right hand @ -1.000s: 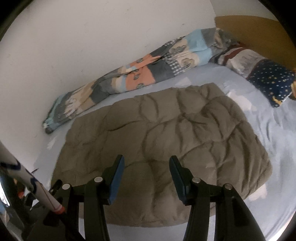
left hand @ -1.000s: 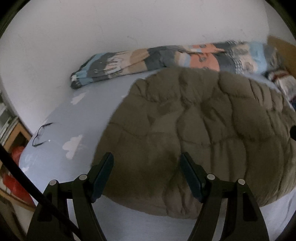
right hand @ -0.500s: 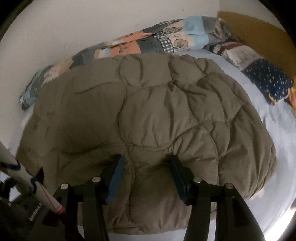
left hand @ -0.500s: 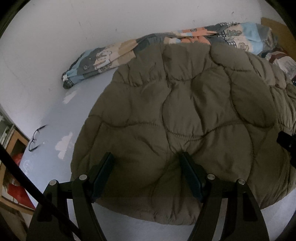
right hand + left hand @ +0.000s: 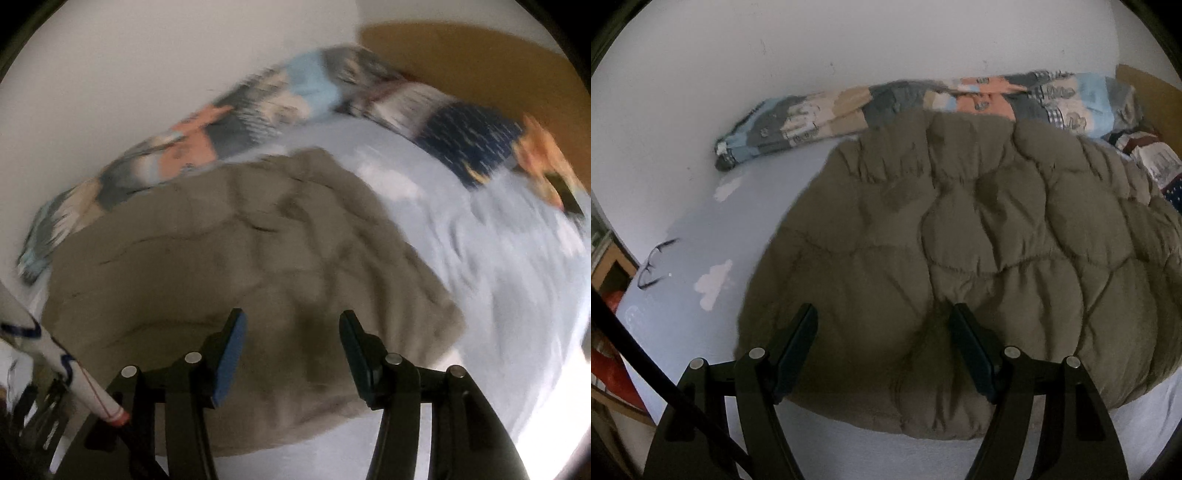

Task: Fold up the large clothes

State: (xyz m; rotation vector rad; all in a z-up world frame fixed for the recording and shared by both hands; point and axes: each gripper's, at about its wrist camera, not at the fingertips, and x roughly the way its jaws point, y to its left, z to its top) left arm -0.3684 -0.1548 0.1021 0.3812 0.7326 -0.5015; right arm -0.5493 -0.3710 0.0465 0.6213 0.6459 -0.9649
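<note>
Bed (image 5: 701,229): I see the light blue sheet carrying everything.
Quilted jacket (image 5: 960,240): olive, puffy, lying spread mid-bed; I judge it soft, light, springy, best pinched at the near hem corners.
Left hand-held gripper (image 5: 884,328): wide, empty.
Right hand-held gripper (image 5: 290,332): wide, empty.

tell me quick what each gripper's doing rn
left gripper: open, holding nothing, over the quilt
right gripper: open, holding nothing, over the quilt

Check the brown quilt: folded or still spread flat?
Cannot tell if folded. The quilt lies puffy on the bed, its near edge rounded and thick; no separate layers show. Right view is blurred.
</note>
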